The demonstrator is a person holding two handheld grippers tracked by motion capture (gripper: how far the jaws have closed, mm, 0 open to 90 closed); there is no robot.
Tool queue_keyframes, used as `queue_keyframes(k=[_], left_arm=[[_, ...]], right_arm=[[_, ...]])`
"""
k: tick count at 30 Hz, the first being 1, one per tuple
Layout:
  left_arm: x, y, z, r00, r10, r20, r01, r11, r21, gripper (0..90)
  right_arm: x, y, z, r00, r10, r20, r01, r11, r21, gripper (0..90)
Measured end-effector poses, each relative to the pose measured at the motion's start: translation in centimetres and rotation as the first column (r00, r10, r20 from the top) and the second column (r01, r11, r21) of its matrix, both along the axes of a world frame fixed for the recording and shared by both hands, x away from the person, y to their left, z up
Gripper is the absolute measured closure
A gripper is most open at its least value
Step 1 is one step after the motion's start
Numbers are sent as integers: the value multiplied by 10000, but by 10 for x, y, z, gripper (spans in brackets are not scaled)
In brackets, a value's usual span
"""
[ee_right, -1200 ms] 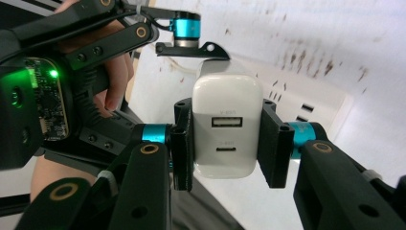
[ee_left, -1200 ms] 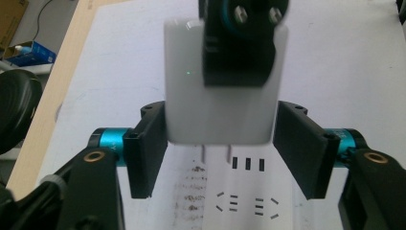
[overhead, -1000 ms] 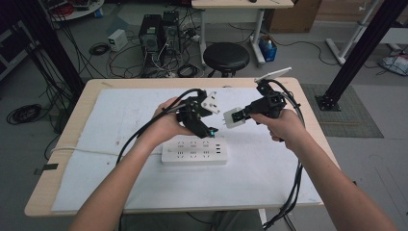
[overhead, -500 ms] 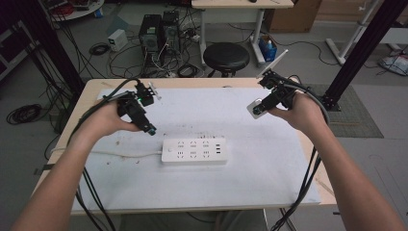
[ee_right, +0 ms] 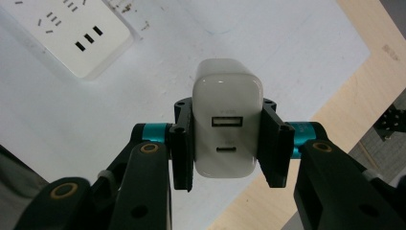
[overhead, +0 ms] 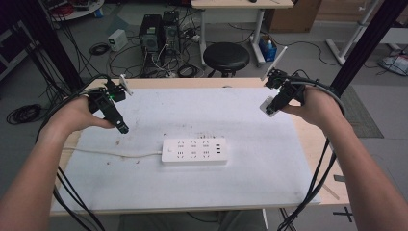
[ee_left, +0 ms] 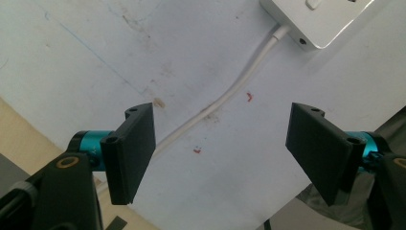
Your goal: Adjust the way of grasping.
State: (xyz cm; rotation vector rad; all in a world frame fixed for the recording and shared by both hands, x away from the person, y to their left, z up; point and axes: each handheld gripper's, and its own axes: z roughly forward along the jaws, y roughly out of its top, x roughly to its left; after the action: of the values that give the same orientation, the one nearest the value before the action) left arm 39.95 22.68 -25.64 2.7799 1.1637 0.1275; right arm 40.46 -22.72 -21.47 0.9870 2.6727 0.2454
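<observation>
A white power strip lies near the middle of the white mat, its cord running off to the left. My right gripper hovers over the mat's right side, shut on a white USB charger whose two ports face the camera. My left gripper hangs over the mat's left part; its jaws have just been opening and stand apart with nothing between them. Between those jaws I see the strip's white cord on the mat and a corner of the power strip.
The mat covers a wooden table whose bare edge shows at the left and right. Black cables trail from both grippers over the near edge. A black stool, computer cases and loose cables sit on the floor beyond the table.
Both hands drew apart from the middle: the left gripper swung out to the left, the right gripper moved right and up with the charger. The left jaws opened.
</observation>
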Motion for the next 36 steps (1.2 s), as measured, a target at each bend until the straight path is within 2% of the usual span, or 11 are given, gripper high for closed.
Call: queue_keyframes(k=[6, 12, 23, 30, 36], left_arm=[[-1, 0, 2, 9998, 52, 178, -50, 9999, -104, 256], [-3, -3, 4, 9995, -84, 307, 88, 9999, -134, 256], [-3, -11, 5, 9984, -426, 367, 428, 9991, -61, 256], [-2, -14, 5, 9981, -383, 476, 396, 9989, -246, 256], [-4, -12, 8, 9981, -452, 408, 457, 9989, -113, 256]], right_arm=[[1, -1, -2, 9999, 145, 31, -145, 9998, -123, 622], [-1, 4, 0, 9993, 369, -25, -369, 9993, 67, 622], [-1, 4, -3, 9993, 354, -105, -354, 9994, 22, 622], [2, 5, -6, 9992, 356, -189, -356, 9994, 5, 622], [2, 8, -5, 9981, 554, -271, -553, 9985, 64, 621]])
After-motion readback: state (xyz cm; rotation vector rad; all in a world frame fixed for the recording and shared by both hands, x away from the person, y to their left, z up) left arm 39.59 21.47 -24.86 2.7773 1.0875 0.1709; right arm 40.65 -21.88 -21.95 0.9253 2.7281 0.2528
